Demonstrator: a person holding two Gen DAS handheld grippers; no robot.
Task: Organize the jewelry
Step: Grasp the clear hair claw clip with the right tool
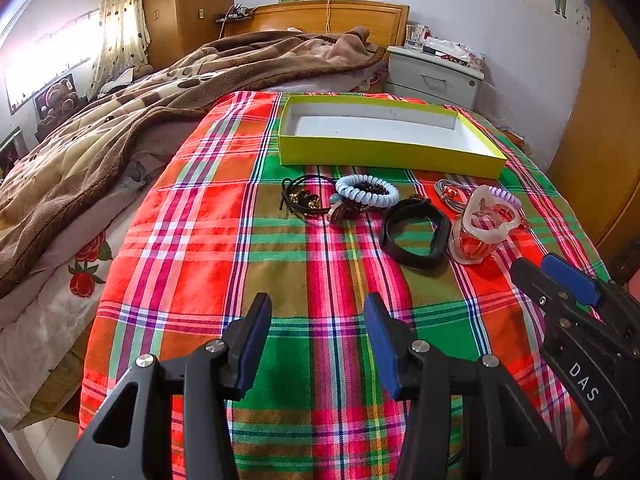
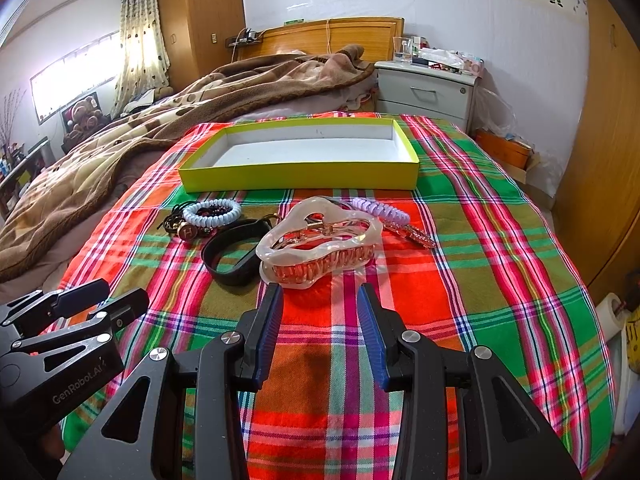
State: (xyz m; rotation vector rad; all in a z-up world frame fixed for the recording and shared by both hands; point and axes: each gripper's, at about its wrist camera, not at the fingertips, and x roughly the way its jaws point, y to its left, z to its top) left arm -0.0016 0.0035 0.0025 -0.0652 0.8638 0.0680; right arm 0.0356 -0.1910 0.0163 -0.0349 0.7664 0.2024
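Plaid cloth (image 2: 460, 280) covers the bed's near end. Nearest, the left tongs (image 1: 318, 340) and right tongs (image 2: 320, 332) both hover spread, holding nothing. At twelve o'clock from the right tongs lies a translucent hair claw (image 2: 316, 240), a black band (image 2: 230, 256) just beside it at nine o'clock, coiled hair ties (image 2: 212, 214) beyond. Farthest sits the yellow-green box (image 2: 300, 176).

We see a wooden headboard (image 2: 320, 36), a grey nightstand (image 2: 424, 88) right of it, a bright curtained window (image 2: 76, 76) left.
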